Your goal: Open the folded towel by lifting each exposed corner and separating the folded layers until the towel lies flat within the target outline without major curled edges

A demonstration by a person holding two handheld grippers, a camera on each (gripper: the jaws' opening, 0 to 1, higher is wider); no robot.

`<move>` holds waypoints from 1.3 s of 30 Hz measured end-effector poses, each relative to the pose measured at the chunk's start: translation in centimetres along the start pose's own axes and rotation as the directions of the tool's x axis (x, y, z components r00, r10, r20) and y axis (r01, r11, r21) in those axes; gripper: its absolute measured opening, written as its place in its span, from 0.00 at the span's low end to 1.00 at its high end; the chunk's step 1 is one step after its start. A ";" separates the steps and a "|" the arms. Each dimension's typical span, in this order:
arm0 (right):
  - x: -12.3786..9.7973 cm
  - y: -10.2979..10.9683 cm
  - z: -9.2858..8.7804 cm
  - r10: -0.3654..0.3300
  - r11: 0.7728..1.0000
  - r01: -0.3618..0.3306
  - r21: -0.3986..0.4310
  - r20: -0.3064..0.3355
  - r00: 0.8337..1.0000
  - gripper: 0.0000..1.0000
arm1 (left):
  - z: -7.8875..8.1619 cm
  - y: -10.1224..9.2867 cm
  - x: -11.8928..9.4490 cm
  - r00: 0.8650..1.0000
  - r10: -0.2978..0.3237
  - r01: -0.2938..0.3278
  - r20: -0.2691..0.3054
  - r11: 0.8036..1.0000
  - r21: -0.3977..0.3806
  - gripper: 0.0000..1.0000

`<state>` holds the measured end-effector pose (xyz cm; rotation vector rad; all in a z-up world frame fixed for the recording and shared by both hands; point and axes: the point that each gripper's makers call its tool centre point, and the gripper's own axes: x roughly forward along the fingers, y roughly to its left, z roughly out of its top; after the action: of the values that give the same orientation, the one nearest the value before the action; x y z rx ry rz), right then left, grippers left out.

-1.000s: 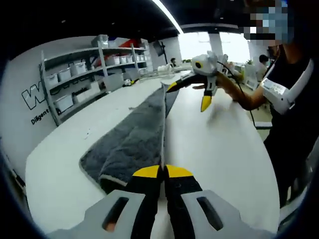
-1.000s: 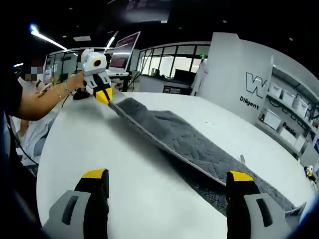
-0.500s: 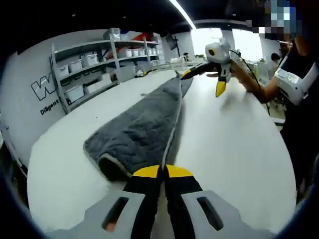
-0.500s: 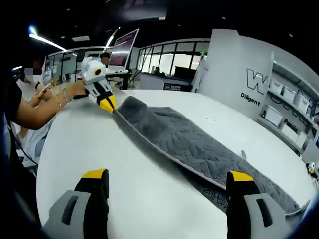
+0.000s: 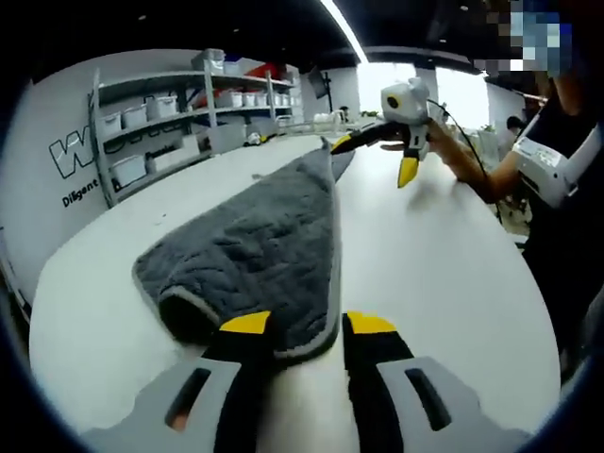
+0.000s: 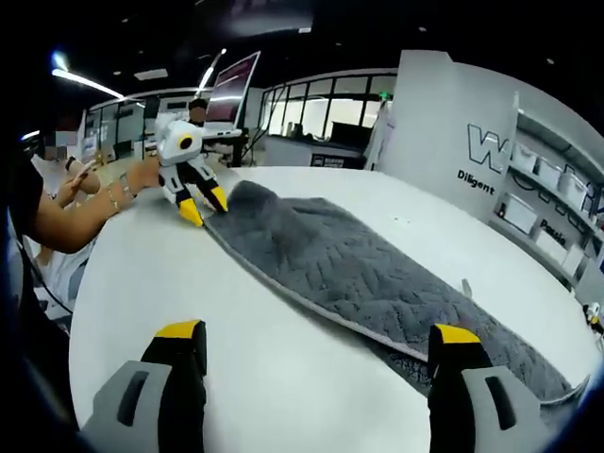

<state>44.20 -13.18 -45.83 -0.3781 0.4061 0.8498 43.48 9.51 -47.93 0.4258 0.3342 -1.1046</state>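
A grey quilted towel (image 5: 255,236) lies lengthwise on the white table (image 5: 444,274), its pale-trimmed edge resting flat. My left gripper (image 5: 310,326) is open, and the near towel corner sits between and just ahead of its yellow tips. My right gripper (image 5: 372,159) is at the far end, open, with one yellow tip touching the far corner. In the right gripper view the towel (image 6: 377,274) runs from the left gripper (image 6: 205,208) toward my right gripper (image 6: 307,335). There the jaws stand wide apart, and the towel's edge passes close to the right-hand fingertip (image 6: 453,338).
Shelves with white bins (image 5: 160,123) line the wall beyond the table's far side. A person (image 5: 557,170) stands at the table's right edge, holding both grippers. A forearm (image 6: 75,203) reaches in at the left. Bare tabletop (image 6: 189,283) spreads beside the towel.
My left gripper has opened and let go of the towel's edge. The raised, taut edge has dropped and the towel lies flatter and wider on the table.
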 end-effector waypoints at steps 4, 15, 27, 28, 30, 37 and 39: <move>0.5 0.2 -0.7 0.022 0.999 -0.021 0.025 -0.023 0.999 0.99 | 1.3 -1.6 0.0 0.997 -0.056 0.057 0.048 0.998 -0.012 0.70; 0.4 -0.2 -0.9 0.010 0.999 -0.009 0.045 -0.024 1.000 0.99 | 5.0 -1.9 0.0 0.976 0.007 0.024 0.217 0.990 -0.138 0.99; -1.2 -3.3 -1.0 -0.044 0.997 0.046 0.066 -0.023 0.999 0.99 | 5.9 1.3 -1.9 0.936 0.177 -0.111 0.304 0.969 -0.222 0.99; -1.8 -4.1 -0.7 -0.061 0.996 0.062 0.071 -0.011 0.998 0.99 | 5.7 1.4 -1.9 0.937 0.179 -0.113 0.301 0.968 -0.224 0.99; -3.2 -5.8 0.1 -0.108 0.991 0.105 0.085 0.037 0.993 0.99 | 5.4 1.9 -2.0 0.933 0.197 -0.117 0.301 0.957 -0.264 0.99; -8.5 -12.1 -0.4 -0.284 0.954 0.281 0.108 0.010 0.959 0.98 | 5.3 2.2 -2.4 0.932 0.209 -0.136 0.297 0.959 -0.249 0.99; -9.7 -13.6 -0.6 -0.317 0.943 0.314 0.109 0.008 0.948 0.98 | 5.1 2.3 -2.4 0.935 0.205 -0.135 0.290 0.960 -0.244 0.99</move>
<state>48.93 -27.83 -39.45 -0.3220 0.3534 0.5166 44.80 9.76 -42.05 0.0762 0.1331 -0.9337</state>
